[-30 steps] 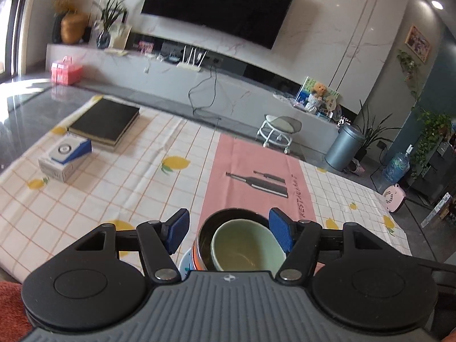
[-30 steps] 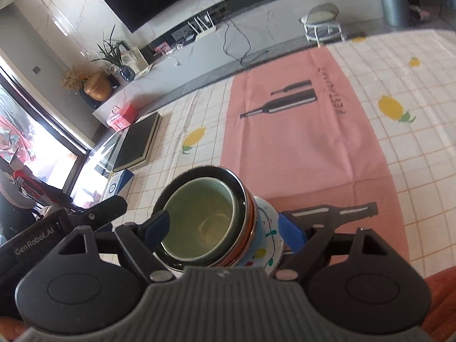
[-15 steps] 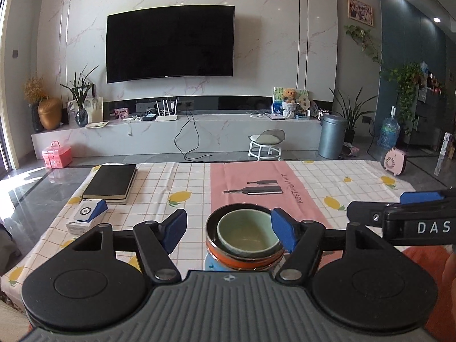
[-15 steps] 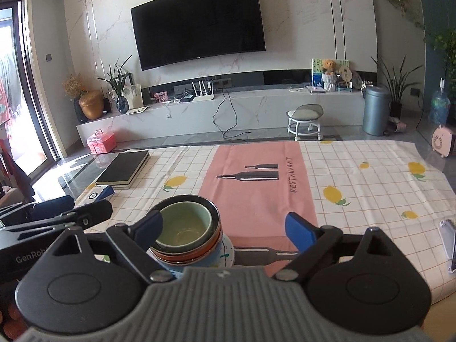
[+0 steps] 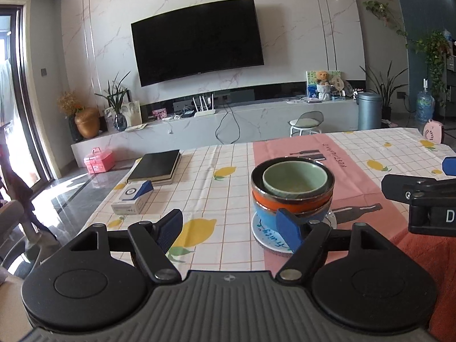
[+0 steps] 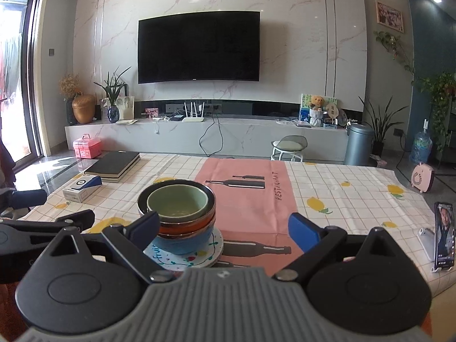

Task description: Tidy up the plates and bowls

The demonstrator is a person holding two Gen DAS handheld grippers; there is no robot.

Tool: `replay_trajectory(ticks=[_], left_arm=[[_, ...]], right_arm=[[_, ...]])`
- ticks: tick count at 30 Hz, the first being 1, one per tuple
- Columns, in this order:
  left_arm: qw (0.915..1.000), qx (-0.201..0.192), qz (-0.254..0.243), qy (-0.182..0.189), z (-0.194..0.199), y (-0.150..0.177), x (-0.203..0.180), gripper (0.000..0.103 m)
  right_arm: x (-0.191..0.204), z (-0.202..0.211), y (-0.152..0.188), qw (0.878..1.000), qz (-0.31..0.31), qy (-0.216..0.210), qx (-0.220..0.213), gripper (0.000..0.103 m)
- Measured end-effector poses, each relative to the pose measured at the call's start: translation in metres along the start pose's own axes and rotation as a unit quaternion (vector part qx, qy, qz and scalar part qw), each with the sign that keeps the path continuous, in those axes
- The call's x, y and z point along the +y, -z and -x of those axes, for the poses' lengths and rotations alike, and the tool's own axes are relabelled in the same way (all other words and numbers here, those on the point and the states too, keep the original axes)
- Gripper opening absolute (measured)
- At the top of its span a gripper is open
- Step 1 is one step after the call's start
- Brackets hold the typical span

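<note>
Left wrist view: the left gripper [image 5: 230, 229] has its jaws spread wide with nothing between them, having just been opening. The stack of bowls [image 5: 292, 192] stands on a plate [image 5: 266, 235] on the table [image 5: 225, 176], at the left edge of the pink mat [image 5: 356, 176]. A green bowl [image 5: 295, 178] sits inside an orange bowl [image 5: 273, 201], which sits on a blue bowl [image 5: 263, 218]. The stack is right of the jaws' gap, behind the right fingertip. A book [image 5: 155, 166] and a small box [image 5: 132, 198] lie far left. The right gripper shows at the right edge.

Right wrist view: the right gripper [image 6: 225, 229] is released too, its jaws just widened and empty. The same stack stands left of the gap, close behind the left fingertip; whether they touch I cannot tell. A phone [image 6: 443, 235] is propped near the table's right edge.
</note>
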State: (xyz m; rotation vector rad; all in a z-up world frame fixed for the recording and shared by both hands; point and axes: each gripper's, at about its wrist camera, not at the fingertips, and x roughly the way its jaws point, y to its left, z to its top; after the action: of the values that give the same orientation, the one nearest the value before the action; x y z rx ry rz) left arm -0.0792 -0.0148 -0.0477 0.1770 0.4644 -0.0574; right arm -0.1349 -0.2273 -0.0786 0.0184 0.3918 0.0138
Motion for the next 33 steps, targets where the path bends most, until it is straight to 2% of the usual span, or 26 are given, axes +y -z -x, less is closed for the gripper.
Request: replay_trajectory(ticks=[6,14,33], left_arm=[[0.9995,0.029,0.005,0.014,-0.012,0.004,0.000,0.088],[0.9972,0.074,-0.003,0.012,-0.032,0.013,-0.013,0.088],[0.9962,0.085,-0.010,0.019,-0.032,0.009,-0.018,0.088]], right_arm=[[-0.002,-0.019,0.012,0.999,-0.013,-0.002,0.030,0.095],[-0.008,-0.039,0.025,0.998,-0.024,0.006,0.061,0.095],[-0.014,-0.044,0.028,0.997,-0.032,-0.001,0.069,0.095]])
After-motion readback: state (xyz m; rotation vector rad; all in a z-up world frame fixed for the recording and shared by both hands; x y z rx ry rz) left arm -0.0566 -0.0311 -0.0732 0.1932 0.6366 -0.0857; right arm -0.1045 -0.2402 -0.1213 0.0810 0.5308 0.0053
